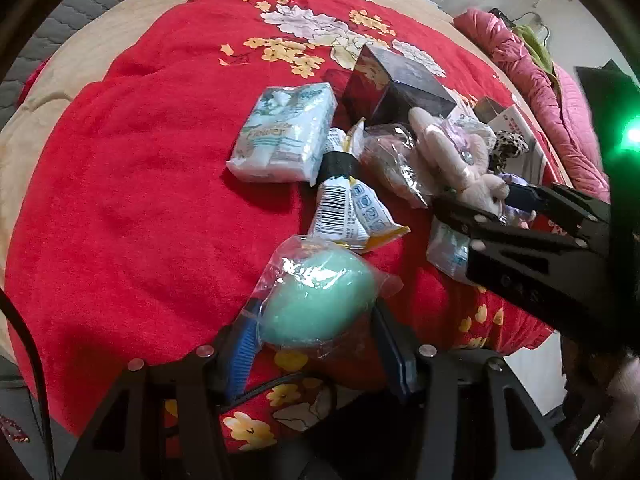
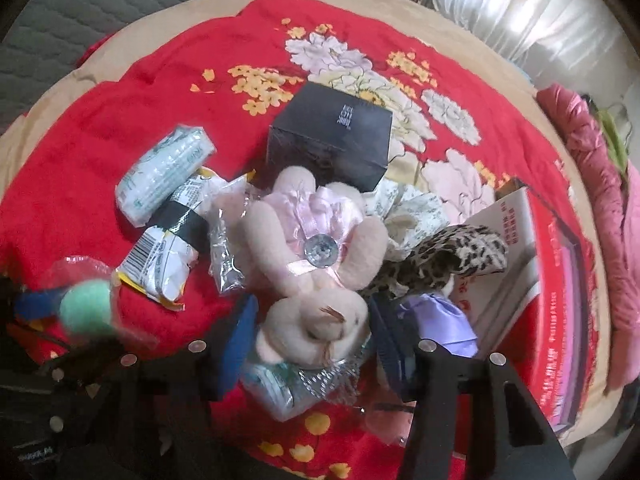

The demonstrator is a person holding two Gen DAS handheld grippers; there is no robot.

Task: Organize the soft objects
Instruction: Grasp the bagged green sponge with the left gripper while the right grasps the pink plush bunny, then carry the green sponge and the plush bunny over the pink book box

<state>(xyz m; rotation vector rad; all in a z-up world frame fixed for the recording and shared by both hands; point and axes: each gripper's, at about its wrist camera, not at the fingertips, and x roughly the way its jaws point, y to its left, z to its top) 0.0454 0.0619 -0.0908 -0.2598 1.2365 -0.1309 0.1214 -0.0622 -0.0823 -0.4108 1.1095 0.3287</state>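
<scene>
Red floral blanket (image 1: 132, 184) covers bed beside white curtain (image 2: 520, 12).

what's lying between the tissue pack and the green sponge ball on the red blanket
A crinkled white and yellow packet with a barcode and a black band lies between the tissue pack and the green sponge ball. The left wrist view shows it best.

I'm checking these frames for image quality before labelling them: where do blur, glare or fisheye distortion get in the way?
Left wrist view: sharp at centre; a green light flare washes the right edge, and the wrapper on the green sponge glints. Right wrist view: softer overall; the green sponge at lower left is smeared, the plush rabbit clearer. Both views bend the red blanket into a dome with dark corners.
</scene>
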